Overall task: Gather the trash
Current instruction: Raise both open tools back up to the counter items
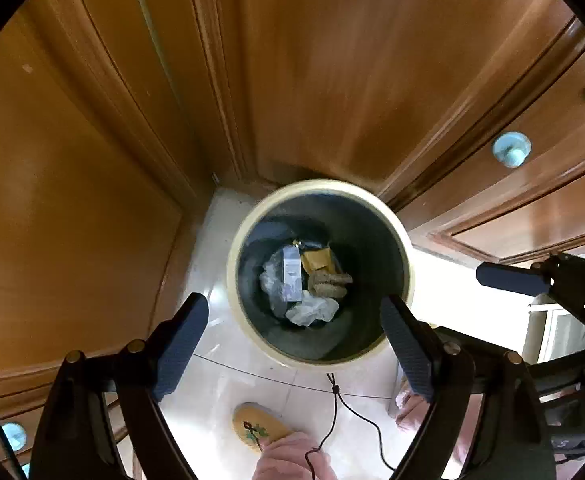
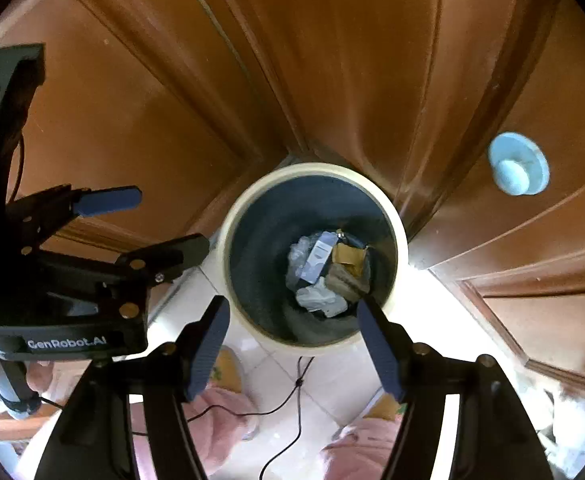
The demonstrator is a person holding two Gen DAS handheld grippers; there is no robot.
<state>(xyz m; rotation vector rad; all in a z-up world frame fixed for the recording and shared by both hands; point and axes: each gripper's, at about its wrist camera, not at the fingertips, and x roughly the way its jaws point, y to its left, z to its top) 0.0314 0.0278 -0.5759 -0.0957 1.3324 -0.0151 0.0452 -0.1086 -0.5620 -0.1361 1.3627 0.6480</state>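
Note:
A cream round trash bin (image 1: 241, 236) with a dark inside stands on the pale tile floor in a corner of wooden panels. At its bottom lie a white carton (image 1: 291, 270), a brown paper packet (image 1: 316, 260), a brown cake-like piece (image 1: 330, 282) and crumpled clear plastic (image 1: 312, 312). My left gripper (image 1: 294, 344) is open and empty, held above the bin's near rim. My right gripper (image 2: 292, 348) is open and empty, also above the bin (image 2: 232, 216), whose trash (image 2: 324, 268) shows below. The left gripper (image 2: 132, 228) appears at the left of the right wrist view.
Wooden cabinet doors and drawers with pale blue knobs (image 1: 511, 149) (image 2: 517, 164) surround the bin. A thin black cable (image 1: 334, 404) hangs over the floor. The person's yellow slipper (image 1: 258, 426) and pink trousers (image 2: 220, 420) are below the grippers.

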